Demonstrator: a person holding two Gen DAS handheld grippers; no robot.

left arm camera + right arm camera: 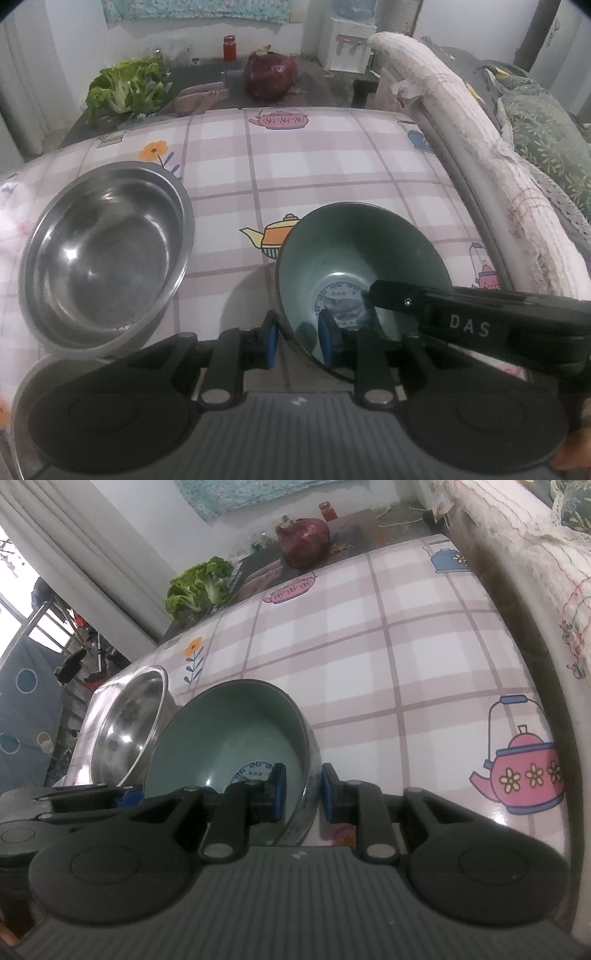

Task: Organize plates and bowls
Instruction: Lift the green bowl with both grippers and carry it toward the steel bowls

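Both grippers' pads (pixel 327 341) hide green bowl (pixel 354 251) rim contact

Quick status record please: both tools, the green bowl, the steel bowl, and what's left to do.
left tool: open, pads straddling near rim of green bowl
right tool: open, pads straddling the same bowl's rim
green bowl: tilted, not clamped
steel bowl: upright on checked tablecloth, left of green bowl
remaining: bowls not yet stacked

Bowl (pixel 354 254) lower right: teal-green inside, blue-white motif at bottom. Silver steel bowl (pixel 107 251) left. Desk (pixel 332 166) cloth: pink-white plaid, teapot prints.
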